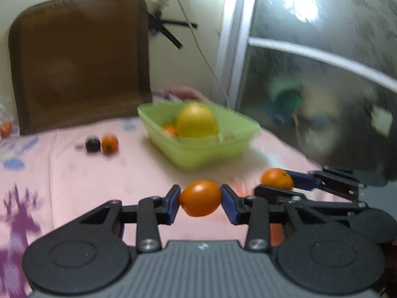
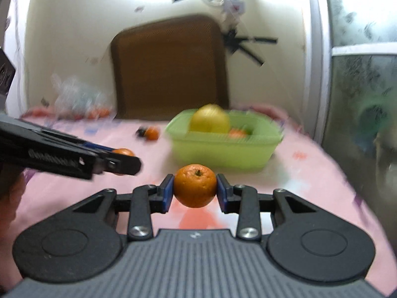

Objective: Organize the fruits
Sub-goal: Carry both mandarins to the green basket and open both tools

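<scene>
Fruits sit one in each claw: the left claw pinches a smooth orange fruit between its blue pads, and the right claw clamps a mandarin with its stem end facing up. Both are held above the pink patterned cloth, and the two claws hang close side by side, the right one showing at the right edge of the left wrist view.

Beyond them stands a green plastic tub holding a large yellow fruit and a small orange one. To the left of the tub, a loose mandarin lies touching a dark round fruit on the cloth. A brown chair back stands behind, against a cream wall; frosted glass panels rise on the right.
</scene>
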`<state>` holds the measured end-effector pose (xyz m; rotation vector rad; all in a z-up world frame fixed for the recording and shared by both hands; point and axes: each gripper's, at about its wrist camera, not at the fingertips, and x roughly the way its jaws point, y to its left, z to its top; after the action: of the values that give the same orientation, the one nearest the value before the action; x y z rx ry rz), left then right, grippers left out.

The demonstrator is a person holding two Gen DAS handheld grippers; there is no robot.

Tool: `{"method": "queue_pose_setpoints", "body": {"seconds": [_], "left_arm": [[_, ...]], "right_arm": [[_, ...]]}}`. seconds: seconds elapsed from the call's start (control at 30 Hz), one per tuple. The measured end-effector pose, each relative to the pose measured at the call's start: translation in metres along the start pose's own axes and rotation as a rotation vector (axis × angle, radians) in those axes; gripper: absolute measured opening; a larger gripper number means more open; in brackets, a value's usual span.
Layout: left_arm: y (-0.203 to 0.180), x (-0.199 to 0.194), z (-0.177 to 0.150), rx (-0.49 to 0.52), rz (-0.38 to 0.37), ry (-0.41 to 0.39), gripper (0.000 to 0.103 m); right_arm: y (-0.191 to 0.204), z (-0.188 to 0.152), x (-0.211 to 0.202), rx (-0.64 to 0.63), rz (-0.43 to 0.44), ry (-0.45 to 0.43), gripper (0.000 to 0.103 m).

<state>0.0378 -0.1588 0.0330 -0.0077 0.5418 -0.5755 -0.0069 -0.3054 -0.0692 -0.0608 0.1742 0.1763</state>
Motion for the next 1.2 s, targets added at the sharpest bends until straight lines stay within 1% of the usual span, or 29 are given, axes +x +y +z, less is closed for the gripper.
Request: {"method": "queue_pose_setpoints", "body": {"seconds": [0.13, 0.2, 0.3, 0.4, 0.47, 0.6, 0.63, 0.67, 0.7, 0.73, 0.87, 0.97, 1.03, 1.13, 1.2], "left_arm": [[0.025, 0.023, 0.049, -0.078, -0.004, -0.043, 0.036], [0.037, 0.043, 0.068, -0.109, 0.001, -0.042, 0.036], [0.054, 0.075, 0.089, -0.178, -0.003, -0.012, 0.036], [0.064, 0.104, 0.101, -0.212, 0.011, 0.02, 0.036], [0.066, 0.119, 0.106, -0.227, 0.005, 0.043, 0.036], [0.061, 0.136, 0.107, -0.215, -0.001, 0.071, 0.036], [0.06, 0.14, 0.106, -0.21, 0.0, 0.079, 0.036], [0.058, 0.144, 0.105, -0.209, 0.0, 0.087, 0.04], [0.058, 0.146, 0.104, -0.211, 0.002, 0.09, 0.042], [0.057, 0.148, 0.103, -0.214, 0.006, 0.09, 0.046], [0.058, 0.141, 0.1, -0.234, 0.004, 0.078, 0.046], [0.063, 0.114, 0.098, -0.253, -0.016, 0.028, 0.046], [0.068, 0.091, 0.092, -0.255, -0.017, -0.007, 0.046], [0.078, 0.055, 0.072, -0.254, 0.023, -0.027, 0.046], [0.085, 0.033, 0.051, -0.229, 0.101, -0.015, 0.046]], "right_arm": [[-0.027, 0.027, 0.022, 0.04, -0.05, -0.076, 0.038], [-0.036, 0.036, 0.037, 0.036, -0.069, -0.082, 0.038], [-0.047, 0.041, 0.061, 0.031, -0.092, -0.064, 0.038], [-0.055, 0.039, 0.077, 0.032, -0.112, -0.033, 0.039], [-0.057, 0.037, 0.081, 0.044, -0.109, -0.021, 0.039], [-0.062, 0.037, 0.084, 0.08, -0.092, -0.014, 0.04], [-0.062, 0.036, 0.084, 0.089, -0.09, -0.012, 0.045], [-0.063, 0.036, 0.084, 0.096, -0.09, -0.013, 0.056], [-0.063, 0.036, 0.084, 0.104, -0.09, -0.019, 0.059], [-0.063, 0.036, 0.082, 0.108, -0.084, -0.03, 0.06], [-0.06, 0.034, 0.077, 0.109, -0.079, -0.054, 0.06], [-0.063, 0.033, 0.073, 0.131, -0.084, -0.075, 0.061], [-0.066, 0.033, 0.072, 0.151, -0.087, -0.077, 0.061], [-0.067, 0.031, 0.068, 0.176, -0.103, -0.067, 0.061], [-0.065, 0.027, 0.06, 0.194, -0.104, -0.059, 0.061]]}}
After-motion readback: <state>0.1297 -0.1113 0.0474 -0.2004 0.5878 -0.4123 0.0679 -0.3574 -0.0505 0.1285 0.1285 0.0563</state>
